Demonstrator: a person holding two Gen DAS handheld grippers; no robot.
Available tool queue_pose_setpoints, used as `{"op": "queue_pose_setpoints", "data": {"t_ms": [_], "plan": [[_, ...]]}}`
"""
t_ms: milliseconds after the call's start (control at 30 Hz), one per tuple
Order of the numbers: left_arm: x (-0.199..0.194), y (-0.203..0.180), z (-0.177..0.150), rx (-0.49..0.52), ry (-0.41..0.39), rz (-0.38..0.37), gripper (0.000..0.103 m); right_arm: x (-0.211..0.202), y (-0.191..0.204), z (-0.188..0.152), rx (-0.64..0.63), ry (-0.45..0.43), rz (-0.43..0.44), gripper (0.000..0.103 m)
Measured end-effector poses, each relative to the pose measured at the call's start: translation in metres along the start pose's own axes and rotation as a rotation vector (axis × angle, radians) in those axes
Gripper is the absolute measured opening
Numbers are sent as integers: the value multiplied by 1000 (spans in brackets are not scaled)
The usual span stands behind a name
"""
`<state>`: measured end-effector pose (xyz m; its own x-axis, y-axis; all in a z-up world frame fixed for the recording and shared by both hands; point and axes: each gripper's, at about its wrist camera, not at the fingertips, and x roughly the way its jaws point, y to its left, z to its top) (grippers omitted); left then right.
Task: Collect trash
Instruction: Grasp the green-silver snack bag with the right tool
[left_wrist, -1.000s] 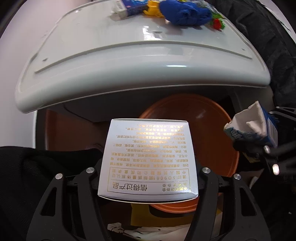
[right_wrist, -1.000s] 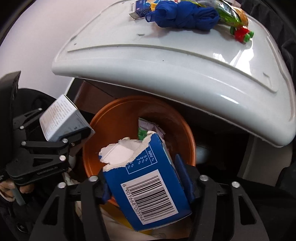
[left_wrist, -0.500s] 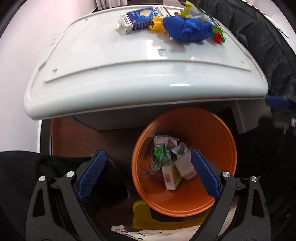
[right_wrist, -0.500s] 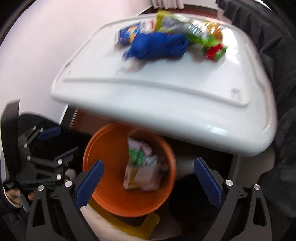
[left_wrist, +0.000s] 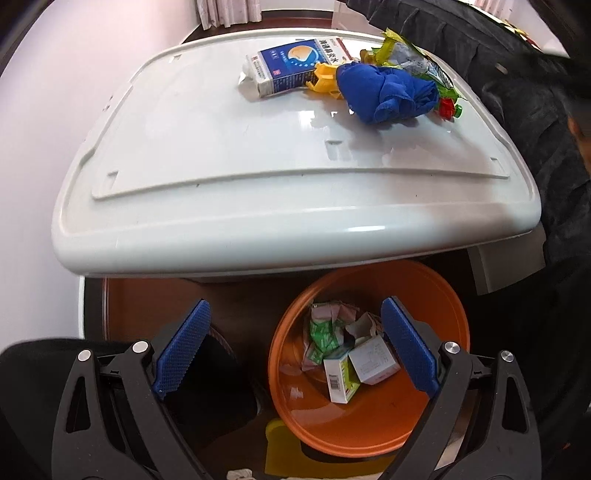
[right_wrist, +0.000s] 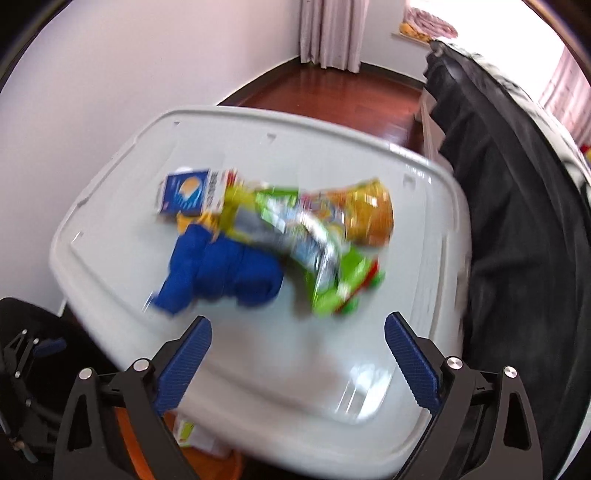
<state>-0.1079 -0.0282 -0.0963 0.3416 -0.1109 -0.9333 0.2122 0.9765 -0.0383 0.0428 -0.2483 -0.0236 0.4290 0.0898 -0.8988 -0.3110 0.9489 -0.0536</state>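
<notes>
An orange bin (left_wrist: 373, 428) stands on the floor under the edge of a white table (left_wrist: 221, 177). Several small boxes and wrappers (left_wrist: 343, 350) lie in it. My left gripper (left_wrist: 295, 347) is open and empty above the bin. On the table lie a blue box (left_wrist: 288, 68), a blue cloth (left_wrist: 388, 94) and crumpled green and yellow wrappers (left_wrist: 417, 61). My right gripper (right_wrist: 297, 363) is open and empty over the table's near part, short of the blue cloth (right_wrist: 221, 277), the wrappers (right_wrist: 325, 229) and the blue box (right_wrist: 186, 192).
A black garment (right_wrist: 517, 221) hangs to the right of the table. A white wall (right_wrist: 129, 66) is on the left. Dark wooden floor (right_wrist: 332, 88) and a curtain lie beyond the table. My left gripper's frame (right_wrist: 26, 369) shows at the lower left of the right wrist view.
Both grippers have opened and dropped their boxes into the orange bin. Both have risen; the right one has moved from the bin to over the table.
</notes>
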Motion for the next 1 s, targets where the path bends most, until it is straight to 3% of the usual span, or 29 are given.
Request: {"op": "queue_pose_setpoints", "data": {"t_ms": [167,367,467,500,700,1000], "plan": [[2,-5,16,20,-10,4,91,34,-6,33,-99,24,-15,88],[2,-19,31,77,-36,5,91,75,-6,52,-173,81,57,84],[3,-30,35,121,-50,16,91,97,6,50,-205,152,55,47],[4,-32,35,132,-52,19,91,98,8,49,-211,145,46,42],[2,-40,38,159,-65,12,91,80,5,40,-124,92,51,29],[-14,-55,74,171,-151,-35,91,-2,-34,10,122,-58,81,27]]}}
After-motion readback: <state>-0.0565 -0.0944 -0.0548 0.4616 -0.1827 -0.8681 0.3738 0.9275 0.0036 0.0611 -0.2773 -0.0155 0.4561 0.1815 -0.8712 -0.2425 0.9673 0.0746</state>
